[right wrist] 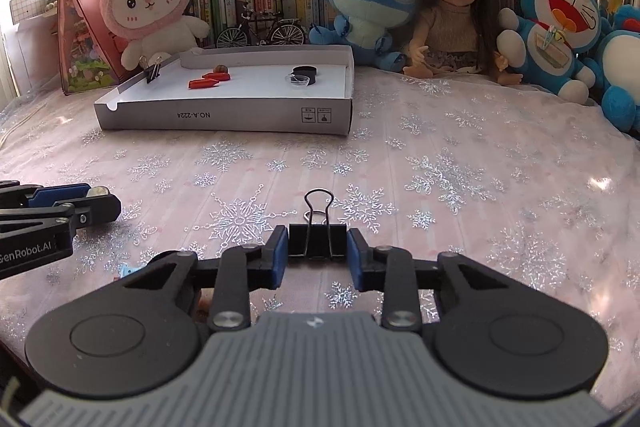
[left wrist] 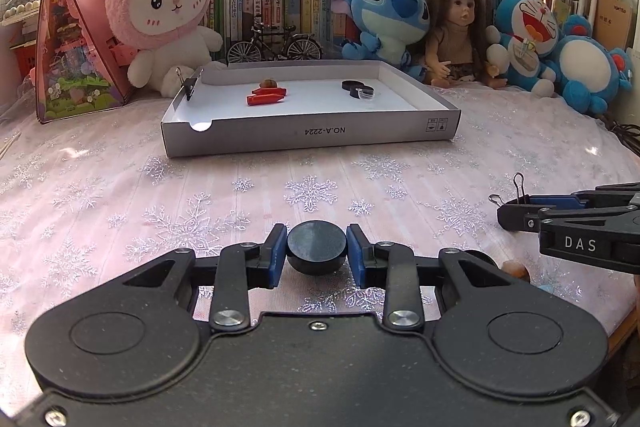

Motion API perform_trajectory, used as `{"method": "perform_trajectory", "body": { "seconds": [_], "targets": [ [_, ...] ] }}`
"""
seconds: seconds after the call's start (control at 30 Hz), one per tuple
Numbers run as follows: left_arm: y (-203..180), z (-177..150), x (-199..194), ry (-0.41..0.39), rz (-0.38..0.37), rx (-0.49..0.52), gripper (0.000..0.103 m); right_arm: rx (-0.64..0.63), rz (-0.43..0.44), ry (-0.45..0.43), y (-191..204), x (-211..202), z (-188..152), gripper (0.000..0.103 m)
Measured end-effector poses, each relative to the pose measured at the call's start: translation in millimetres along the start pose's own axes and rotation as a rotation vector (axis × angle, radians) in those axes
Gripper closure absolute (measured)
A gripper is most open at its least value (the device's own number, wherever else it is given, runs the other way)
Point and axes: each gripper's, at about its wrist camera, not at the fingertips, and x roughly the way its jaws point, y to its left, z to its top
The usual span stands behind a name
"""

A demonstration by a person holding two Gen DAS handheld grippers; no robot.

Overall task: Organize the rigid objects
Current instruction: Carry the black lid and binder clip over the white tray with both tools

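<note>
So the black round cap [left wrist: 316,247] sits squeezed between the left gripper [left wrist: 316,251] jaws, and the black binder clip [right wrist: 317,239] is pinched between the right gripper [right wrist: 317,251] jaws, wire handles poking forward. Both low over the snowflake cloth [right wrist: 440,167]. My worry: the smooth cap could squirt out, or the clip twist, on the way to the white tray [left wrist: 308,135] ahead.

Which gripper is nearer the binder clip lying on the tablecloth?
Right. The right gripper is closed on the binder clip. The left gripper, off to the side, grips a black round cap.
</note>
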Motion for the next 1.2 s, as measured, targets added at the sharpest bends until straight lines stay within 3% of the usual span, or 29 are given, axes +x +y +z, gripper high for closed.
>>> {"method": "perform_trajectory", "body": {
  "seconds": [0.47, 0.6, 0.8, 1.0, 1.2],
  "targets": [
    [27, 68, 16, -0.049, -0.020, -0.075, 0.073, 0.040, 0.037, -0.069, -11, 2, 54, 0.067],
    [32, 92, 29, -0.066, -0.008, -0.081, 0.072, 0.062, 0.079, -0.048, -13, 15, 79, 0.067],
    [50, 128, 65, -0.020, -0.042, -0.157, 0.073, 0.095, 0.099, -0.004, -13, 48, 119, 0.067],
    [53, 137, 99, -0.031, -0.043, -0.138, 0.073, 0.106, 0.099, 0.030, -10, 84, 142, 0.067],
    [61, 148, 145, 0.111, -0.096, -0.206, 0.073, 0.124, 0.110, 0.165, -9, 129, 155, 0.067]
  ]
}}
